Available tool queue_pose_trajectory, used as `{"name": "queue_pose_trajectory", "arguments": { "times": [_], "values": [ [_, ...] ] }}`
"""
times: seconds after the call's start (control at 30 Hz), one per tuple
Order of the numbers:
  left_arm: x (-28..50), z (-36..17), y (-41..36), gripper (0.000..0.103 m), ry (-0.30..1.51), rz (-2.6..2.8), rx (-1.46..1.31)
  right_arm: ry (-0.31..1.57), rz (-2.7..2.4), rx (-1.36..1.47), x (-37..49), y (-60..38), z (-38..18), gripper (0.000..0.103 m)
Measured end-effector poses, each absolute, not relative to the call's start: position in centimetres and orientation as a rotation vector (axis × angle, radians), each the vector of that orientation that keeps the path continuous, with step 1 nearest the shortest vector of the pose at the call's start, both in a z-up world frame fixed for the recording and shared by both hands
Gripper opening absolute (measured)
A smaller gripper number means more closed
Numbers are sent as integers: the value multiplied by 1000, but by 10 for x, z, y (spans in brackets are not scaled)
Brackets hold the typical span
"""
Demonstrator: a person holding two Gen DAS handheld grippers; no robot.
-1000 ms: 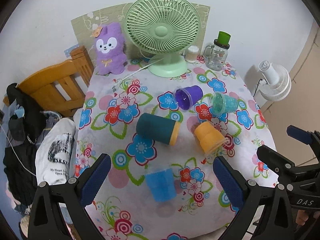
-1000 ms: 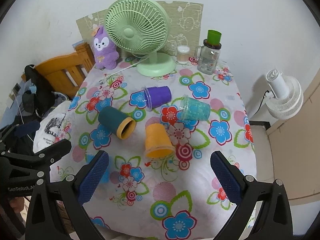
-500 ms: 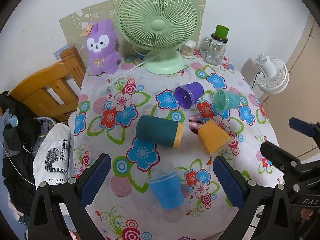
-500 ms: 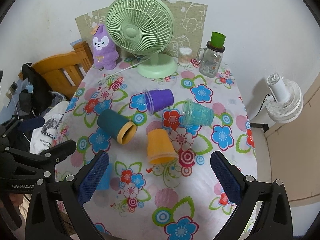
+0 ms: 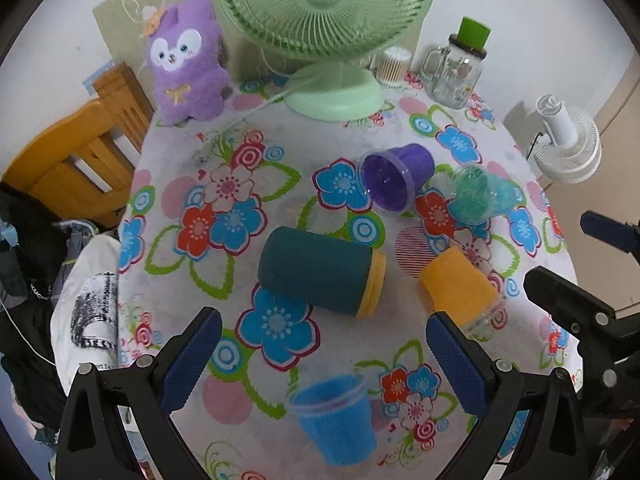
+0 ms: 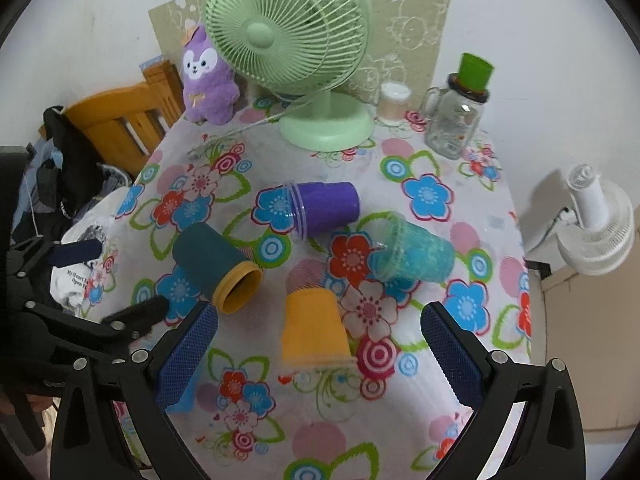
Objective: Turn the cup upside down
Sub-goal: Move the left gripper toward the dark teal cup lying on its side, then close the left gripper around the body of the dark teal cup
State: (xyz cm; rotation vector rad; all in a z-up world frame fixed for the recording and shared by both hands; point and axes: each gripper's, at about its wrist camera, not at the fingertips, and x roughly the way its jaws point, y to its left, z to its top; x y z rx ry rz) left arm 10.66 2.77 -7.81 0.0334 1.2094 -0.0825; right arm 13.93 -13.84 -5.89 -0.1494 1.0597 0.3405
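Several cups are on the flowered tablecloth (image 5: 208, 240). A blue cup (image 5: 334, 420) stands upright between my left gripper's (image 5: 320, 360) open fingers. A dark teal cup with a yellow rim (image 5: 320, 270) (image 6: 216, 266), a purple cup (image 5: 396, 182) (image 6: 324, 208), a turquoise cup (image 5: 478, 194) (image 6: 412, 254) and an orange cup (image 5: 460, 290) (image 6: 312, 326) lie on their sides. My right gripper (image 6: 318, 356) is open and empty above the orange cup.
A green desk fan (image 5: 332, 40) (image 6: 304, 60), a purple plush toy (image 5: 186, 64), a glass jar with a green lid (image 5: 458, 68) and a small white jar (image 5: 392, 68) stand at the back. A wooden chair (image 5: 76, 152) is left. A white fan (image 5: 564, 140) is right.
Both grippers moved forward and lower over the table, so the cups look larger. The blue cup now sits lower, between the left fingers. No cup has moved.
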Motion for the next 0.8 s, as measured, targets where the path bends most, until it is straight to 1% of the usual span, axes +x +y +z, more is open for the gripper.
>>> {"name": "queue_pose_trajectory", "arguments": {
  "times": [0.2, 0.47, 0.8],
  "values": [
    [121, -107, 32, 103, 1276, -48, 5, 1082, 405, -207, 167, -121, -76, 101],
    [144, -142, 37, 103, 1370, 49, -203, 1122, 456, -219, 198, -108, -94, 101],
    [167, -171, 39, 103, 1419, 205, -433, 1176, 454, -202, 240, -114, -115, 101]
  ]
}}
